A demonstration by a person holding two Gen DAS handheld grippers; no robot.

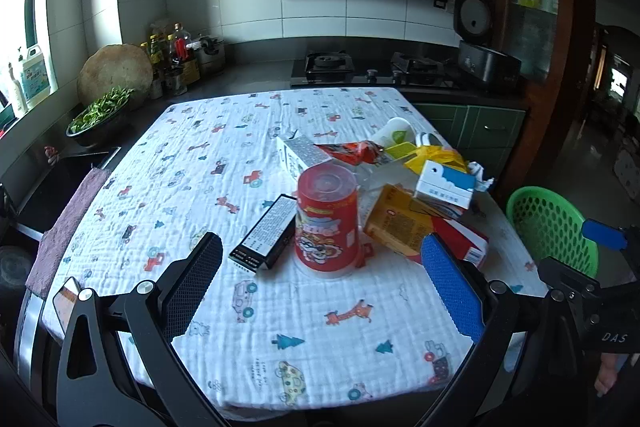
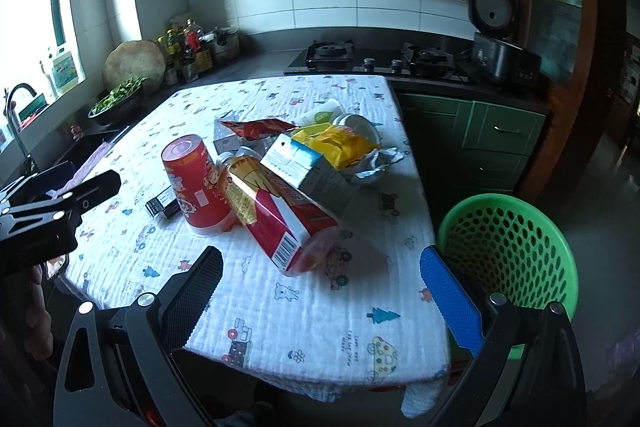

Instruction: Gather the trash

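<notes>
A pile of trash lies on the cloth-covered table [image 1: 200, 155]: an upside-down red cup [image 1: 326, 223] [image 2: 192, 183], a black box [image 1: 266, 233], an orange carton [image 1: 396, 225], a blue-white milk carton [image 1: 446, 185] [image 2: 304, 167], a red-white carton [image 2: 288, 227], yellow wrappers [image 2: 340, 143] and a red wrapper [image 1: 352, 151]. A green perforated basket [image 1: 554, 227] [image 2: 508, 251] stands off the table's right edge. My left gripper [image 1: 322, 283] is open, just short of the red cup. My right gripper [image 2: 322, 291] is open over the near table edge, facing the red-white carton.
Beyond the table runs a dark counter with a gas stove [image 1: 368, 67], an open rice cooker [image 1: 482, 47], bottles [image 1: 176, 55] and a bowl of greens [image 1: 100, 115]. A sink [image 1: 60, 183] lies to the left. Green cabinets [image 2: 480, 135] stand to the right.
</notes>
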